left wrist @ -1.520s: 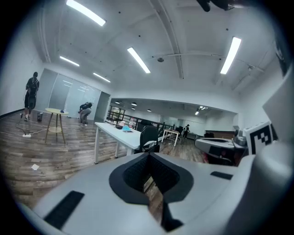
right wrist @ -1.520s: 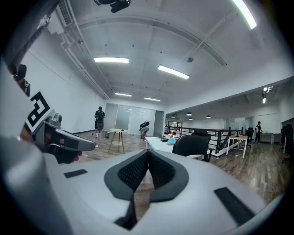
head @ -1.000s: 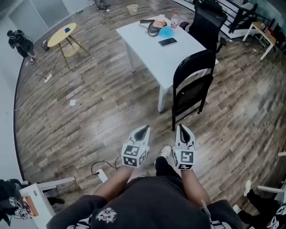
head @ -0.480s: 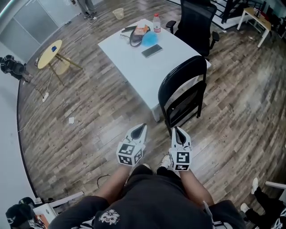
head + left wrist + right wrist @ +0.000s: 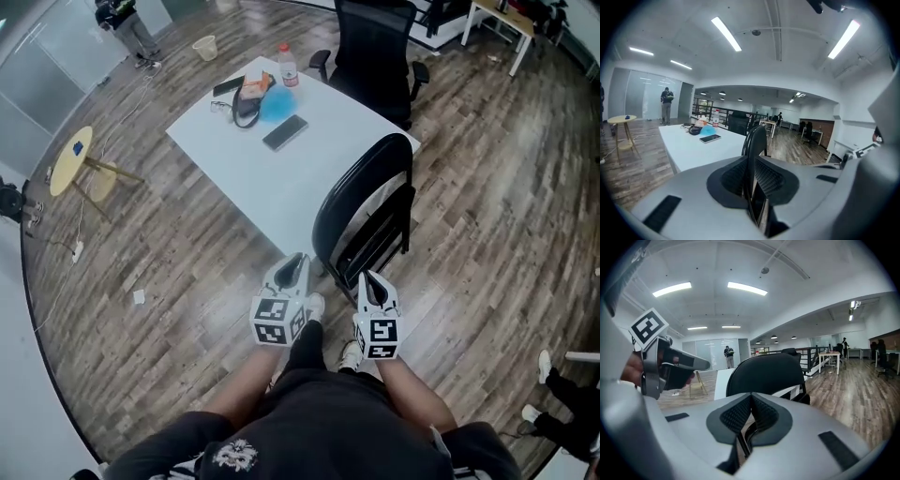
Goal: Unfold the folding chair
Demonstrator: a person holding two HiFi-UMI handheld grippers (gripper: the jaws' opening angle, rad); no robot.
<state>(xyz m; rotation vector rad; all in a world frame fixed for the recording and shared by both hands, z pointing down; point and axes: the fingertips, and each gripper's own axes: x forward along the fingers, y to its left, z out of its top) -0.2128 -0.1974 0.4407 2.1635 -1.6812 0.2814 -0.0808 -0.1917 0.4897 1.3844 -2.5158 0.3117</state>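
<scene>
the left gripper (image 5: 297, 264) and the right gripper (image 5: 367, 278) are held side by side, low in front of the person, both pointing forward and a little down. the black folding chair (image 5: 361, 202) stands upright just ahead of them, a little right of the left gripper's tip and straight before the right one. it looks folded, with the seat lying flat against the frame, and neither gripper touches it.

the left gripper's jaws are opening: a narrow slit shows between the pads with nothing in it, and the chair appears edge-on beyond that slit. the right gripper's jaws are pressed together and empty, and the chair's curved backrest fills the view just beyond them.

past the chair, ahead and left of both grippers, stands a white table (image 5: 272, 187) with a phone (image 5: 284, 132) and a bottle (image 5: 287, 66) on it. a black office chair (image 5: 375, 47) sits beyond the table's far side. a small round table (image 5: 73, 157) stands well off to the left.
</scene>
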